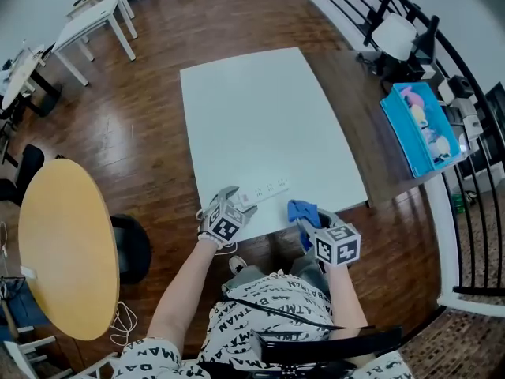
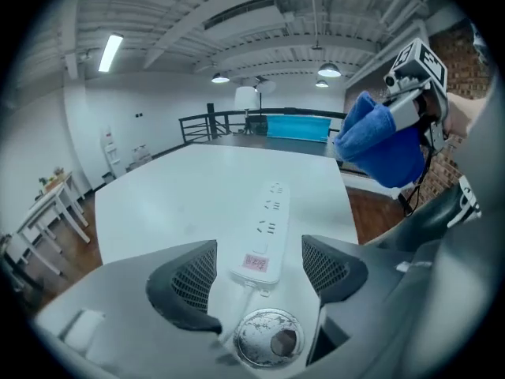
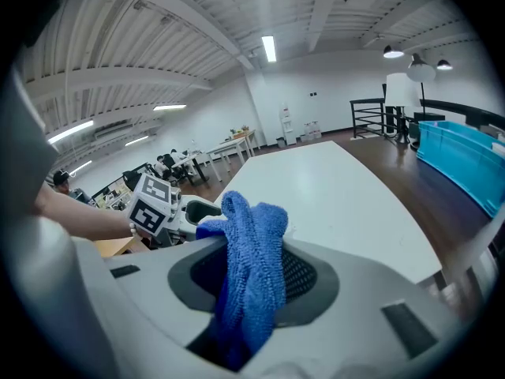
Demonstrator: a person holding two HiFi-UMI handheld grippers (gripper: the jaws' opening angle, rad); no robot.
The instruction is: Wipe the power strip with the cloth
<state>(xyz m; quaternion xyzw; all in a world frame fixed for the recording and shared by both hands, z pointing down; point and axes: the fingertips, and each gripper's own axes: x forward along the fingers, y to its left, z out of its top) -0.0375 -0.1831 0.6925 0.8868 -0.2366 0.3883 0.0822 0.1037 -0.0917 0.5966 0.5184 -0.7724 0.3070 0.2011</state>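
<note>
A white power strip [image 1: 264, 189] lies flat near the front edge of the white table [image 1: 260, 109]. My left gripper [image 1: 234, 198] stands open at the strip's cable end. In the left gripper view the strip [image 2: 267, 231] runs away from me between the two pads, with a gap on each side. My right gripper [image 1: 309, 219] hovers at the table's front edge, just right of the strip, shut on a bunched blue cloth [image 1: 301, 210]. The cloth [image 3: 252, 251] hangs out between the jaws in the right gripper view. It does not touch the strip.
A round wooden table [image 1: 67, 247] and a black stool [image 1: 130, 247] stand to my left. A blue bin [image 1: 422, 129] sits on a dark side table at the right, beside a black railing [image 1: 465, 93]. White desks [image 1: 95, 22] are at the far left.
</note>
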